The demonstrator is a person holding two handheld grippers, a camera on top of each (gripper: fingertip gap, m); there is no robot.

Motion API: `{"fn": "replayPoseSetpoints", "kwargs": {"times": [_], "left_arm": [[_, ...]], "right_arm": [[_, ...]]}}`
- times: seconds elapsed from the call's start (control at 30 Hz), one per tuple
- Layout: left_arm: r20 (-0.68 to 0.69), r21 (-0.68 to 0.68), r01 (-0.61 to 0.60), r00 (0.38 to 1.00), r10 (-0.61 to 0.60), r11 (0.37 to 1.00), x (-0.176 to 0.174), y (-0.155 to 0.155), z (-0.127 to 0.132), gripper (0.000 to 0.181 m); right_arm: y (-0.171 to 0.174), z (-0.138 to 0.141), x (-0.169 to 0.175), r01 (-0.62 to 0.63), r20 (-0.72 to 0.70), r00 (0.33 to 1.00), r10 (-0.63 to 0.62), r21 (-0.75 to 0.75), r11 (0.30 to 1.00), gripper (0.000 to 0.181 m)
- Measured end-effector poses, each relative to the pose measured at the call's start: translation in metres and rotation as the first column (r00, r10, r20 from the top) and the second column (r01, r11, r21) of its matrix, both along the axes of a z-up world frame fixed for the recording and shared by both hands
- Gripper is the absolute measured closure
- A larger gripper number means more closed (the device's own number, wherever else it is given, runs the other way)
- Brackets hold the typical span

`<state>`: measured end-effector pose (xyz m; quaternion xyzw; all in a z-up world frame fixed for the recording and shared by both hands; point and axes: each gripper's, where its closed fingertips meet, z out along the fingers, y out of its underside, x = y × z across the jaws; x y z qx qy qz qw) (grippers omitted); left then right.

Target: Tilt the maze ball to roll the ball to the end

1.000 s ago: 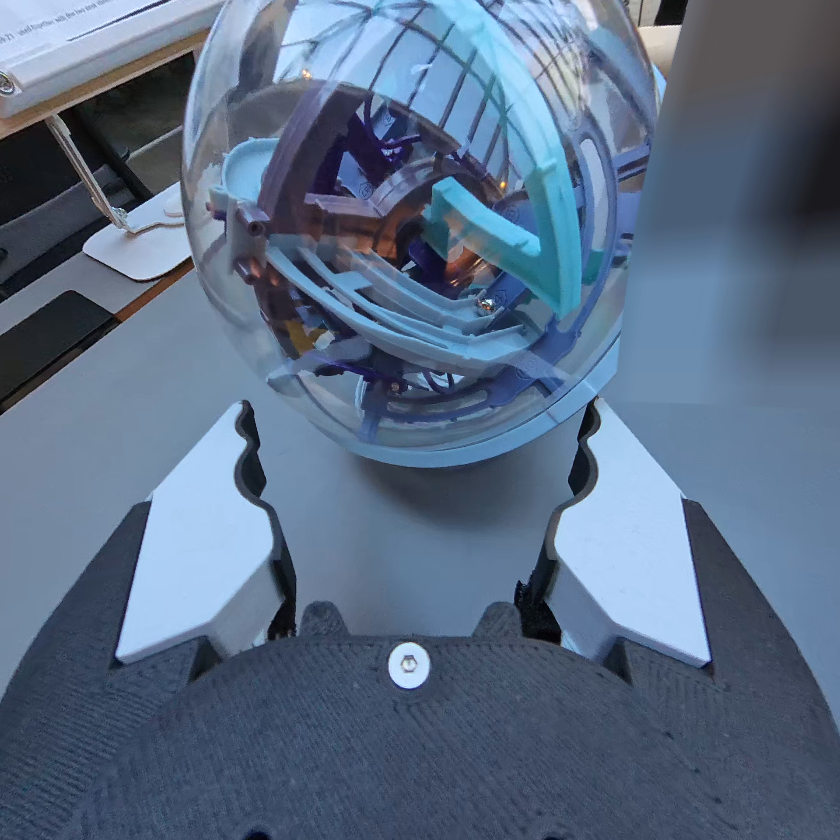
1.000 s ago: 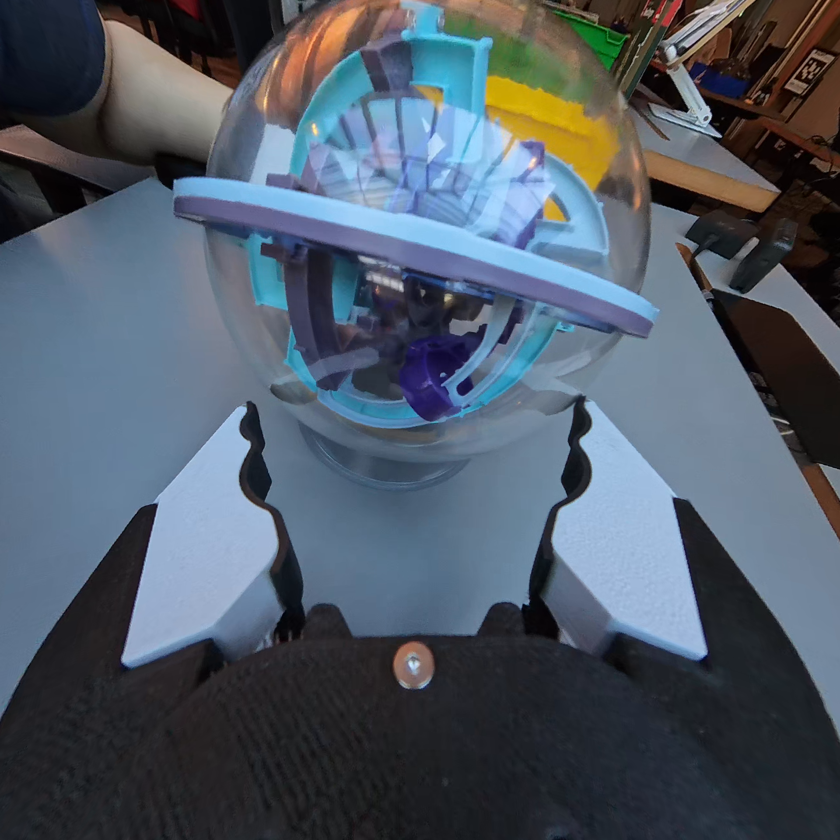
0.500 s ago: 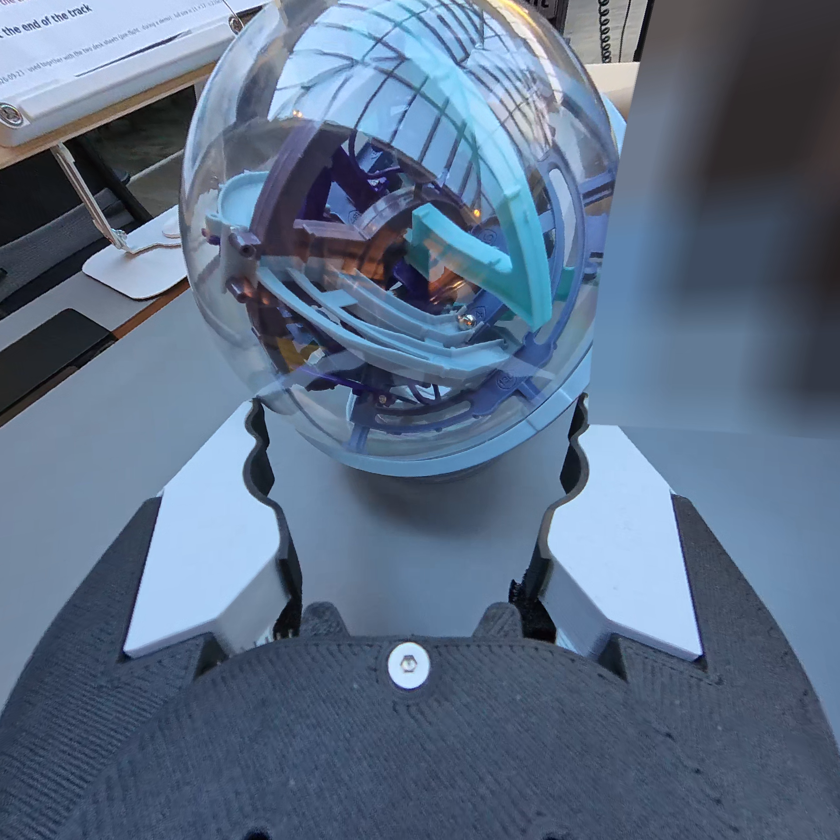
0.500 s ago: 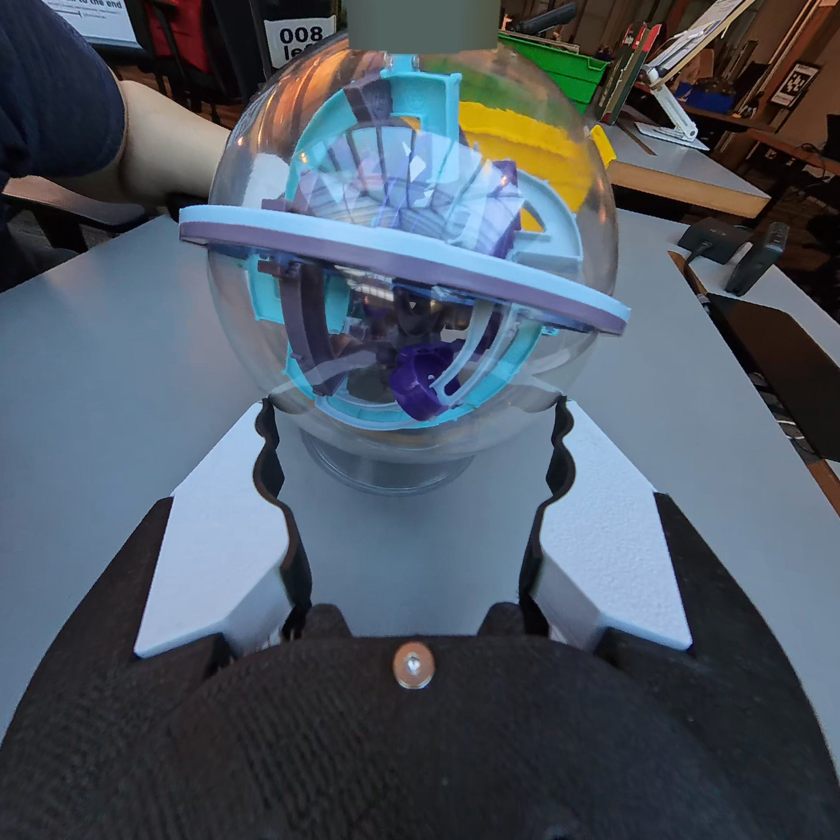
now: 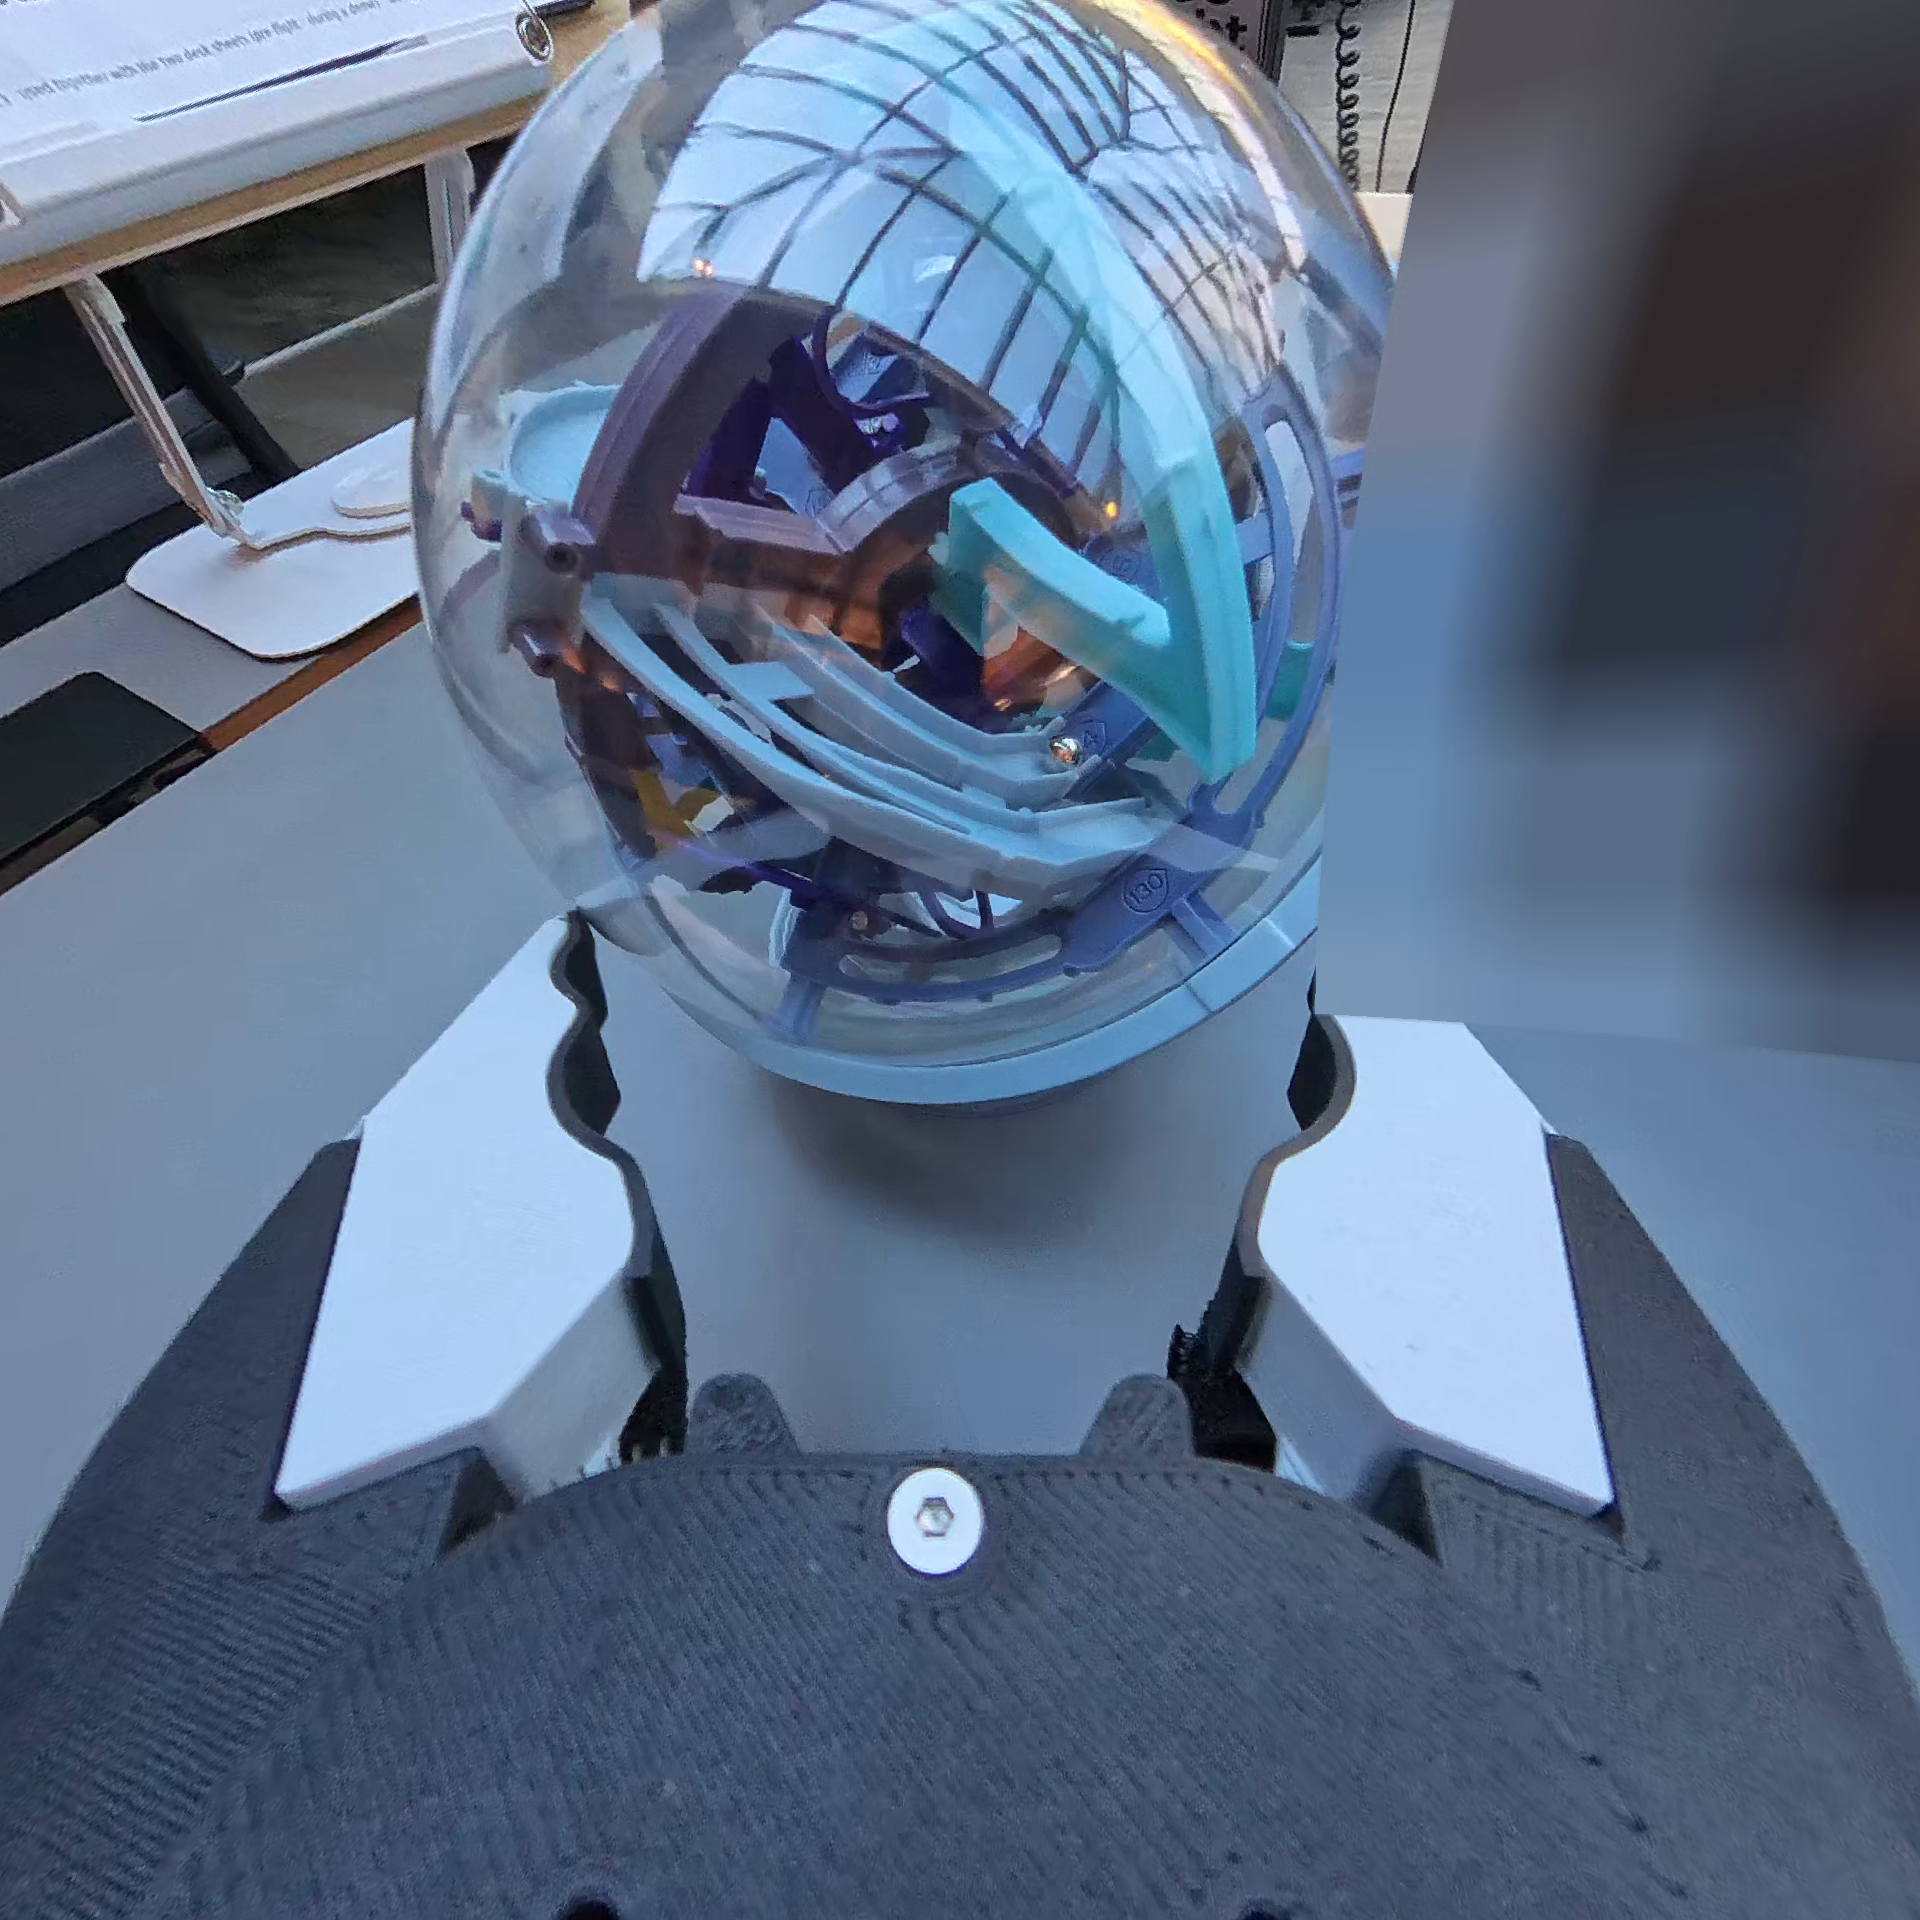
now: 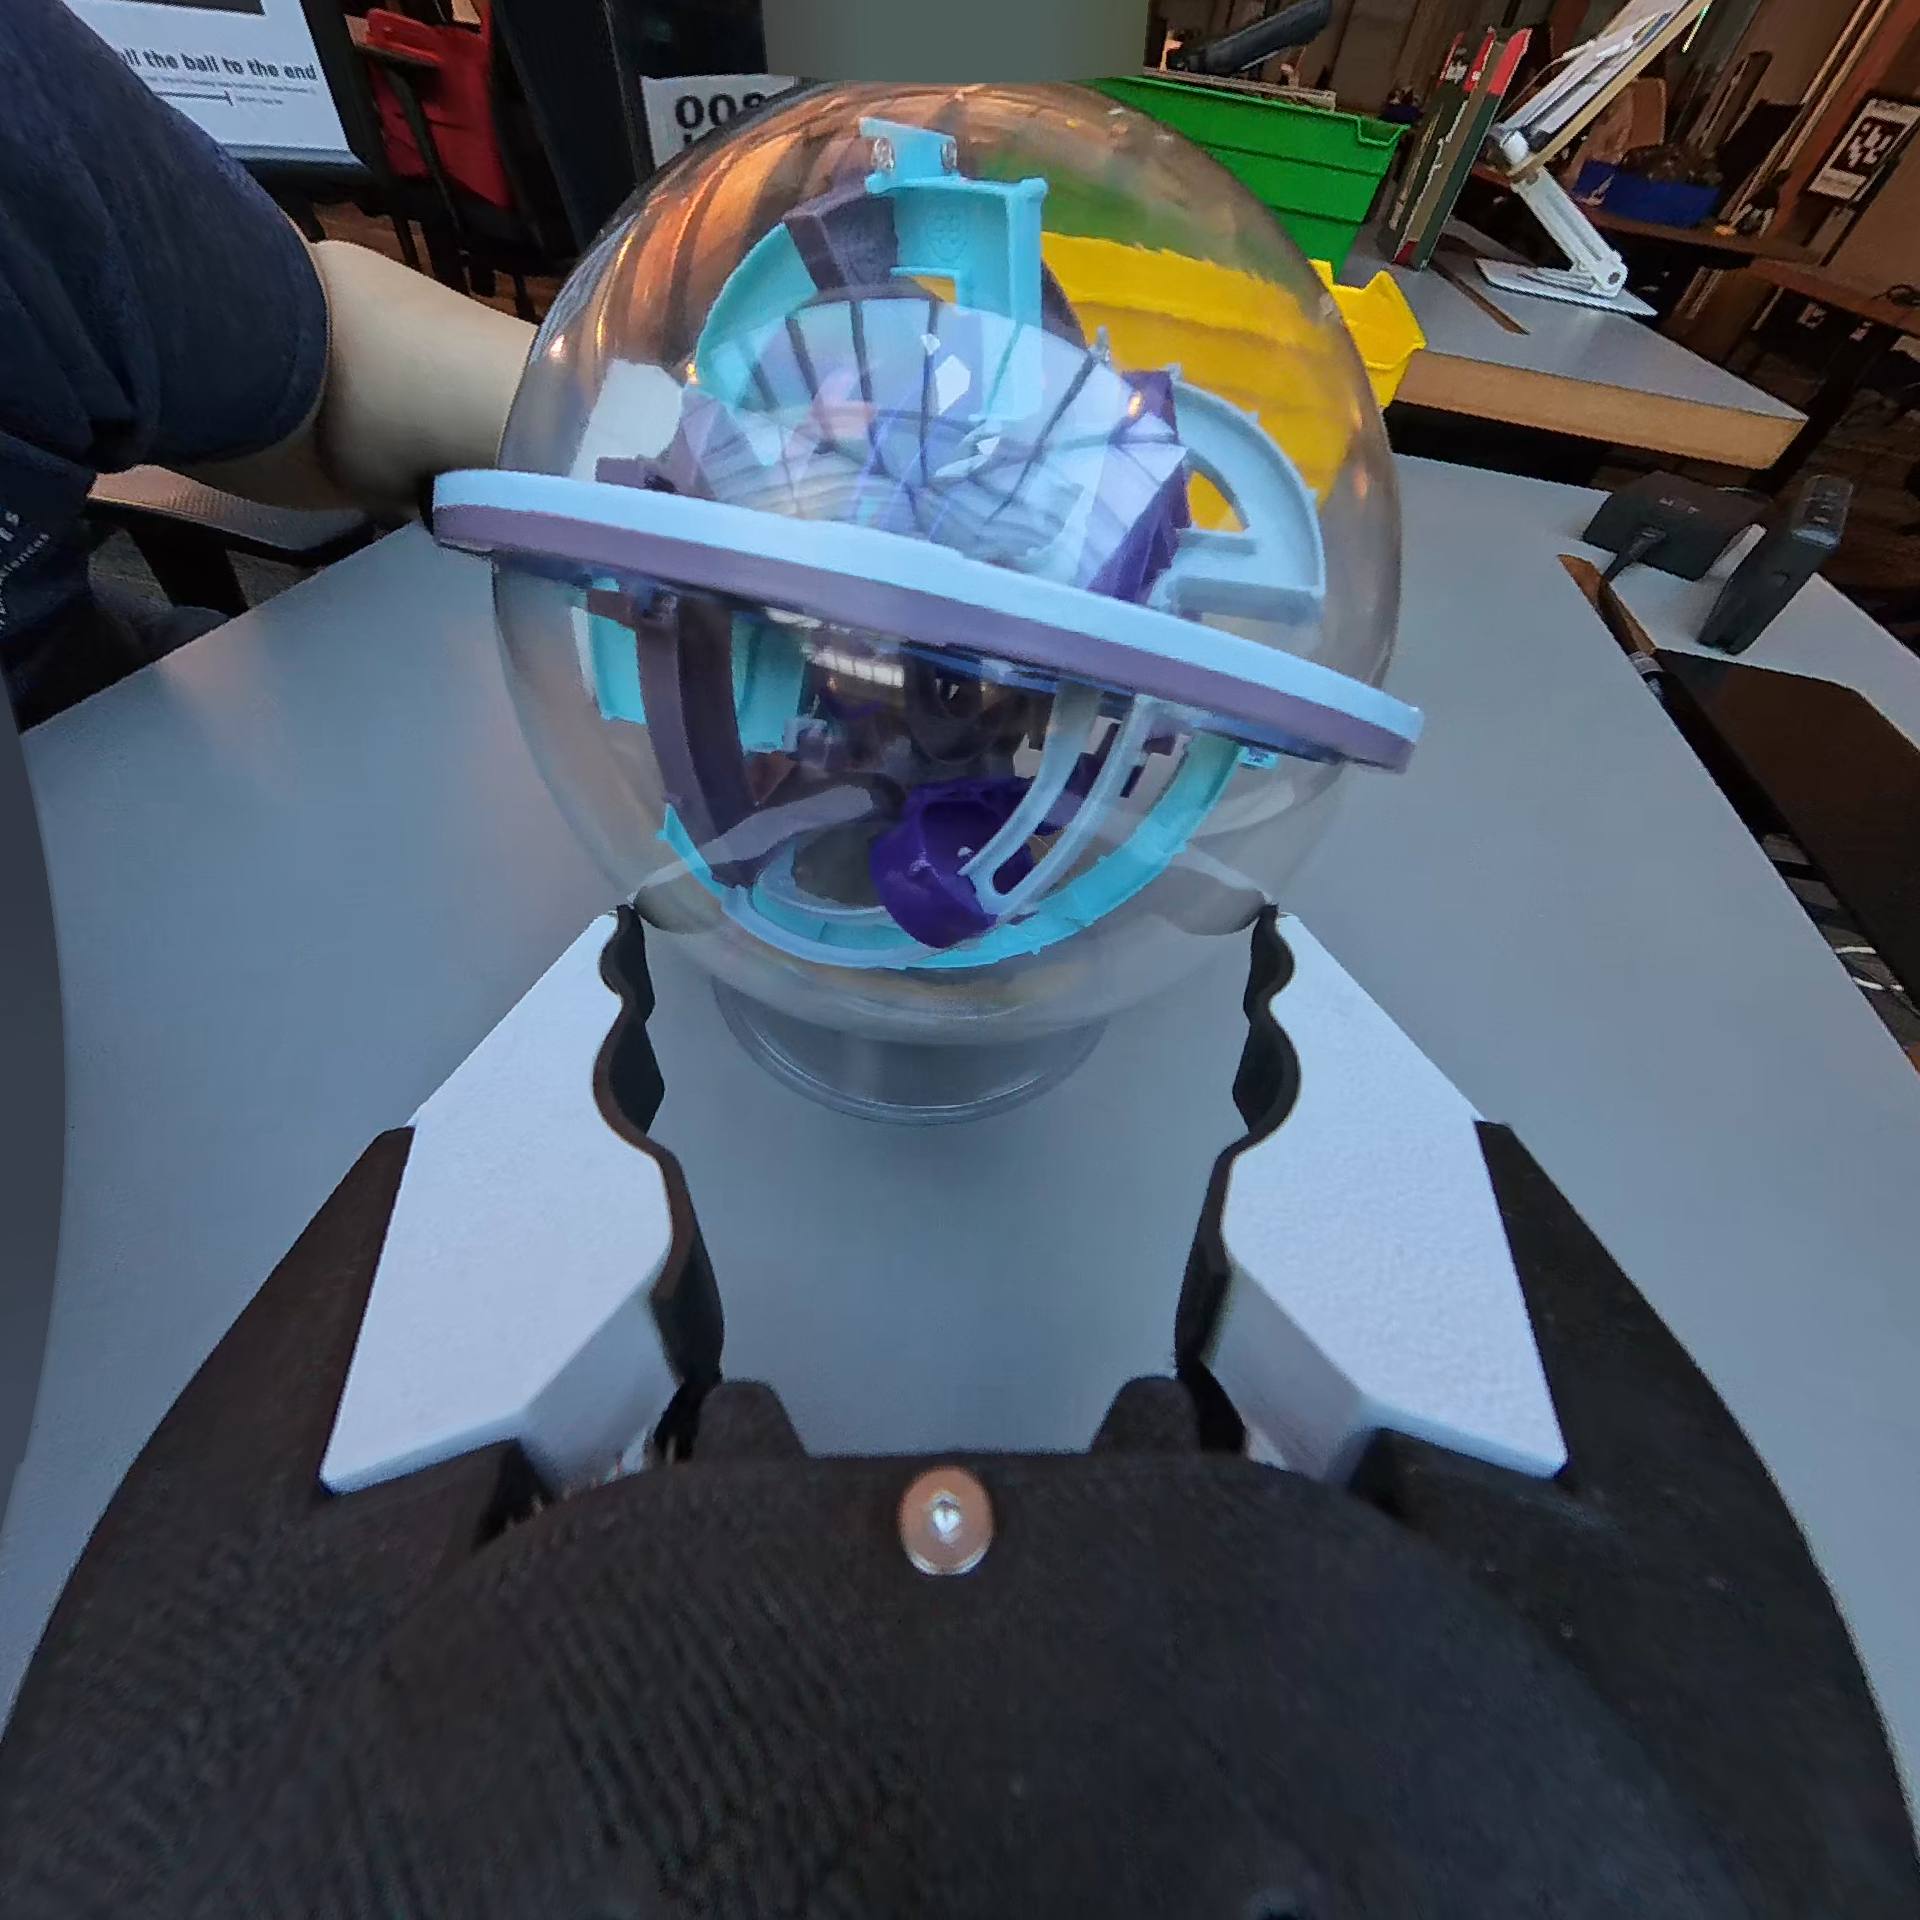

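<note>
The maze ball [image 5: 904,540] is a clear sphere with teal, light blue and purple tracks inside and a pale ring around it. It rests on a clear ring stand [image 6: 904,1070] on the grey table [image 6: 312,831]. A small steel ball [image 5: 1062,746] sits on a light blue track inside, seen in the left wrist view. My left gripper [image 5: 940,987] is open and empty, its tips at the sphere's lower edge. My right gripper [image 6: 943,925] faces the maze ball [image 6: 935,520] from another side, open and empty, tips just below the sphere. I cannot tell if any tip touches it.
A person's arm [image 6: 416,364] reaches behind the sphere in the right wrist view. A white document stand [image 5: 260,582] and a black slab [image 5: 73,748] lie at the left. Yellow [image 6: 1247,312] and green bins [image 6: 1268,145] and black adapters [image 6: 1766,561] stand beyond the table.
Both grippers have drawn back from the maze ball, which now looks smaller. Both pairs of jaws have narrowed a little but stay open. The steel ball keeps its place on the track.
</note>
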<state>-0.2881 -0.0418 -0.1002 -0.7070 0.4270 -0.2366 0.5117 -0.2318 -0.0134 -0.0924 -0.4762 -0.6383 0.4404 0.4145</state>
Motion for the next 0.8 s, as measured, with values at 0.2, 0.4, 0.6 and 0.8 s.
{"fn": "replayPoseSetpoints", "kwargs": {"times": [0.2,0.4,0.6,0.8], "left_arm": [[-0.017,0.022,0.003,1.000,-0.003,1.000,-0.002,0.000,0.000,0.046],[-0.079,0.077,-0.039,0.996,0.046,0.996,0.008,0.003,-0.002,0.026],[-0.020,0.108,-0.103,0.994,0.106,0.989,0.006,0.009,0.014,0.028],[-0.071,0.179,-0.113,0.989,0.128,0.977,0.008,0.010,0.014,0.034]], "right_arm": [[-0.001,0.000,-0.001,0.003,0.000,1.000,-0.003,0.011,1.000,0.065],[-0.002,-0.002,-0.004,0.006,0.007,1.000,-0.006,0.016,1.000,0.057],[-0.002,-0.004,-0.007,0.021,0.023,1.000,-0.022,0.034,0.999,0.054],[-0.001,-0.005,-0.008,0.037,0.022,0.999,-0.038,0.048,0.998,0.055]]}}
